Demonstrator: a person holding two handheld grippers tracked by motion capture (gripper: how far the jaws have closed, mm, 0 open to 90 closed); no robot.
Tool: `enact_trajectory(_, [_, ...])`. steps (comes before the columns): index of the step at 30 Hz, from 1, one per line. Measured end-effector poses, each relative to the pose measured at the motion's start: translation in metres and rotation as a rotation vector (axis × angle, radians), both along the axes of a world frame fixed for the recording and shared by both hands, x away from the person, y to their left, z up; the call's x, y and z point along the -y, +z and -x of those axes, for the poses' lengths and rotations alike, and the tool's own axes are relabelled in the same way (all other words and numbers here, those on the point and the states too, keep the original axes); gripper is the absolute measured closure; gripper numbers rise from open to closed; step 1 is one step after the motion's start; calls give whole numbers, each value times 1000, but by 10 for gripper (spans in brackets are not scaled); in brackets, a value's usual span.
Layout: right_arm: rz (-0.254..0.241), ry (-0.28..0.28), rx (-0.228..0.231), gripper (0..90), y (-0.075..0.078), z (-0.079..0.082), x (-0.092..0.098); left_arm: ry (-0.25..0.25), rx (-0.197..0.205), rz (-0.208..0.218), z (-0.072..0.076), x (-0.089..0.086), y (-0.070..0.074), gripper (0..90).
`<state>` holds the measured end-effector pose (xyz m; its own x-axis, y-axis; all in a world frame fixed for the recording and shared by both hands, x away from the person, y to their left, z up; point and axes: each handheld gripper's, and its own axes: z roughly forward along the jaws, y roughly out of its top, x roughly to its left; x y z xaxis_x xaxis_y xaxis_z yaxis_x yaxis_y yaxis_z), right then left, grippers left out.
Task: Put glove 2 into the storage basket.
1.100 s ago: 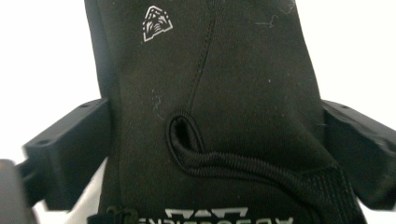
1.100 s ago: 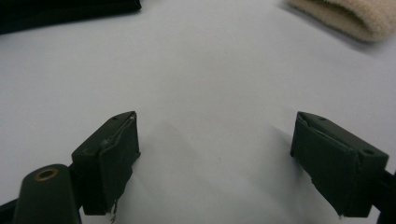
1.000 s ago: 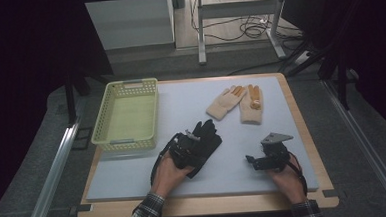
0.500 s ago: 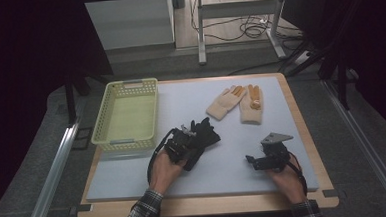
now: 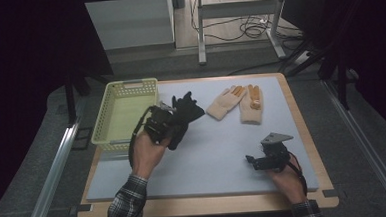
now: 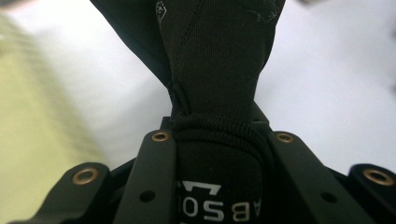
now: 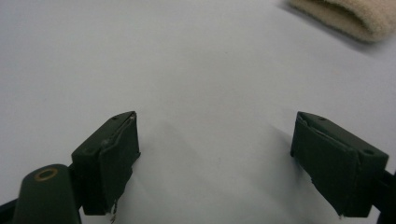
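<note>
Black glove [image 6: 210,70] sits pinched by its cuff in the closed left claw [image 5: 169,127], hanging beside the basket [image 5: 126,112]; right claw [image 7: 229,158] gapes empty over the tabletop [image 5: 218,152].

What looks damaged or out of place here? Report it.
The right claw has frayed pads, their edges peeling with loose threads. Otherwise nothing odd: the left claw grips a black glove, and the beige gloves lie flat.

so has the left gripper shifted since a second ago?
Yes. The left gripper, shut on the black glove, has lifted and gone up and left in the high view, toward the yellow basket.
</note>
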<state>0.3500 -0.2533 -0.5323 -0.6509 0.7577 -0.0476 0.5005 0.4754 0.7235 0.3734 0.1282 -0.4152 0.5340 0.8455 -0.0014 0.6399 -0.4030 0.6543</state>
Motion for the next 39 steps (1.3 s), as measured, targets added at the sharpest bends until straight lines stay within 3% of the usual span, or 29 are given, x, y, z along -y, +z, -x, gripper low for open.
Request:
enact_trajectory(4, [0, 1, 2, 149, 0, 0, 0, 86, 28, -15, -9, -32, 20, 734])
enact_trajectory(8, [-3, 1, 3, 149, 0, 0, 0, 189, 37, -27, -20, -68, 26, 732])
enact_trajectory(12, [-3, 0, 3, 149, 0, 0, 0, 278, 30, -32, -31, -105, 19, 728])
enact_trajectory(18, [-3, 0, 3, 149, 0, 0, 0, 376, 0, -40, -52, -144, -2, 724])
enact_trajectory(26, [-4, 0, 3, 149, 0, 0, 0, 469, -42, -59, -77, -169, -37, 719])
enact_trajectory(32, [-4, 1, 3, 149, 0, 0, 0, 486, -100, -90, -93, -175, -59, 712])
enact_trajectory(39, [-5, 1, 3, 149, 0, 0, 0, 491, -168, -139, -109, -171, -73, 691])
